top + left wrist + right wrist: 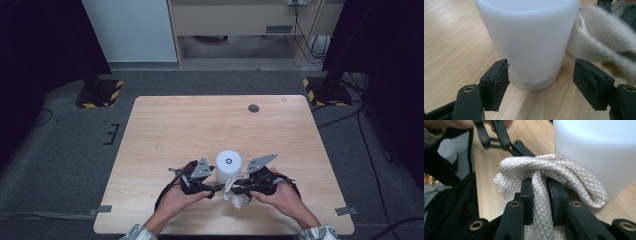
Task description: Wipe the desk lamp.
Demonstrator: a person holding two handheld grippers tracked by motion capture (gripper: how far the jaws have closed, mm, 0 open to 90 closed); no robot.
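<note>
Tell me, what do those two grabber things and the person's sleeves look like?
Both grippers, left gripper and right gripper, are black, each topped with a grey three-cornered plate and trailing a black cable. Their jaws end in square black pads. The sleeve cuffs look patterned grey.

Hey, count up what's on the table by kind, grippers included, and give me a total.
White cup: 1
Cream cloth: 1
Grippers: 2, the left gripper open around the cup's base, the right gripper shut on the cloth
Total: 4
</note>
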